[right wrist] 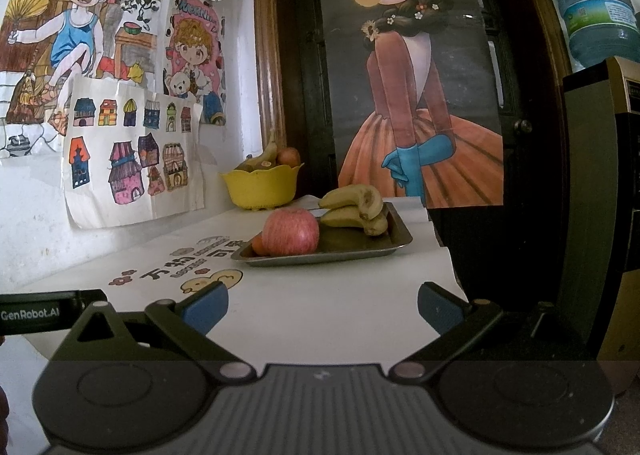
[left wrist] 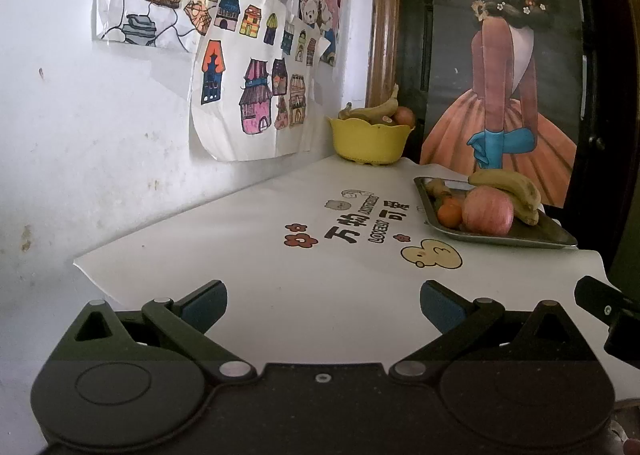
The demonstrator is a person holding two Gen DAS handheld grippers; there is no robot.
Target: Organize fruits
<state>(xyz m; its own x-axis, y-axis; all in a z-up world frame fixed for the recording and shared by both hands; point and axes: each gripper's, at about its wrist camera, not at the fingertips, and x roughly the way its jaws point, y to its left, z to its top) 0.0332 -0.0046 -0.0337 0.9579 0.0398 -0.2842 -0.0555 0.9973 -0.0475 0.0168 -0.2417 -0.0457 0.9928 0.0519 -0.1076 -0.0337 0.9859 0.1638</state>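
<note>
- The left gripper (left wrist: 323, 305) hovers over the near edge of the table (left wrist: 248, 255), its jaws spread wide with nothing between the blue pads (left wrist: 206, 305).
- The right gripper (right wrist: 323, 307) is likewise wide open and empty, over the same white surface.
- Ahead and to the right of the left gripper sits a metal tray (left wrist: 556, 233); from the right gripper it lies almost straight ahead, slightly left of centre.
- On the tray, the apple (right wrist: 291, 231) stands at the end nearest the right gripper, with an orange (left wrist: 449, 214) touching it on the left side.
- The bananas (right wrist: 356, 207) lie behind the apple, toward the tray's far right.
- A further small fruit (left wrist: 437, 187) rests at the tray's far left corner; what kind it is cannot be told.
- Farther ahead, in the corner by the wall, stands a yellow bowl (left wrist: 370, 139), well apart from both grippers.
- The bowl holds a banana (left wrist: 378, 107) and a reddish round fruit (left wrist: 405, 115) that rise above its rim.
- The tray and bowl are near each other but not touching.
- Part of the right gripper's body (left wrist: 608, 315) shows just right of the left one.
</note>
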